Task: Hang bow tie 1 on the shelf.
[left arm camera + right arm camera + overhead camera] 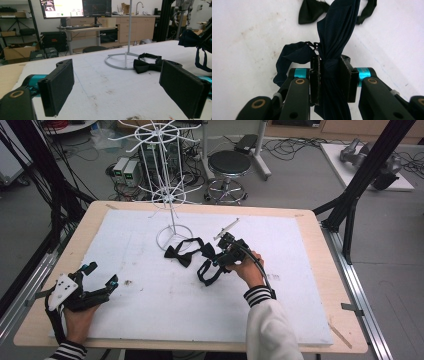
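Right gripper (329,75) pinches navy bow tie (337,30) lengthwise.

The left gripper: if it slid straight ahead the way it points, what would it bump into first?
Probably the black bow tie lying beside the white stand's ring base. The left gripper has open fingers; depth is hard to judge.

Right gripper view: lower end of the navy bow tie (336,32) drops behind the fingers (315,80) and off the bottom edge; its knot is squeezed out of sight between them. Black bow tie (312,11) is cut by the top edge, wings only partly seen. Left gripper view: right finger (183,88) blocks part of the black tie's strap, and the navy tie is clipped at the right edge. High view: white rack (167,195) top is cut by the upper edge; both forearms are cut at the bottom.
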`<state>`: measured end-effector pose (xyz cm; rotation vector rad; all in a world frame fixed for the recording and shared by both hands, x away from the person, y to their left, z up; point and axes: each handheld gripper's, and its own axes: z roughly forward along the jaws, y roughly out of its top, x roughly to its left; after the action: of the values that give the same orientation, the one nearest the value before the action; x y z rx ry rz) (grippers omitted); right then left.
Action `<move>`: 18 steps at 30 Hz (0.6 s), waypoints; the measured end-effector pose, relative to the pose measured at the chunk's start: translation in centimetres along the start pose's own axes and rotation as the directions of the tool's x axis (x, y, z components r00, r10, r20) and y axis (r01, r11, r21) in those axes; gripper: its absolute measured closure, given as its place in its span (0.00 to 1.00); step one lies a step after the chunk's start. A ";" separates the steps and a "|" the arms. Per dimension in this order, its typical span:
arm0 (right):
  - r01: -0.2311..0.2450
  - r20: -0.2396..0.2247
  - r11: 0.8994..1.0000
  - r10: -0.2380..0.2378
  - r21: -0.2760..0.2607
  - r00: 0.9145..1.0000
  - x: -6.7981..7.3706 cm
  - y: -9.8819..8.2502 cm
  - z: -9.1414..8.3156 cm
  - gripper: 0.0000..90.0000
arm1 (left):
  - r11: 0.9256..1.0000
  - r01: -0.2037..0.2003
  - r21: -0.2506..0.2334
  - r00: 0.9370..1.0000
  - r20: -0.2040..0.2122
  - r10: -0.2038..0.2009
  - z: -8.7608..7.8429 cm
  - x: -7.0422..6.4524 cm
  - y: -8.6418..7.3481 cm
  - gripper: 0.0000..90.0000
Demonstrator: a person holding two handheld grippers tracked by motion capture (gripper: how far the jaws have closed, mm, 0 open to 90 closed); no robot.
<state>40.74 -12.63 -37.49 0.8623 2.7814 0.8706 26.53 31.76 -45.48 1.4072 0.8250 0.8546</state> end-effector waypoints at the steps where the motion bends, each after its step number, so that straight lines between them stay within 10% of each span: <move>1: 0.003 0.001 1.000 -0.003 -0.008 1.000 0.0 0.0 -0.1 0.81 | 1.000 0.000 0.000 1.000 0.000 0.000 0.0 0.0 0.0 0.15; 18: -0.035 0.012 0.963 0.039 -0.268 0.999 0.0 0.3 -3.7 0.81 | 1.000 -0.004 0.000 1.000 -0.002 0.004 0.0 0.0 0.0 0.15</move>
<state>39.92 -14.22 -34.24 0.8714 2.5577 1.2042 26.54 31.72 -45.47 1.4086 0.8240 0.8594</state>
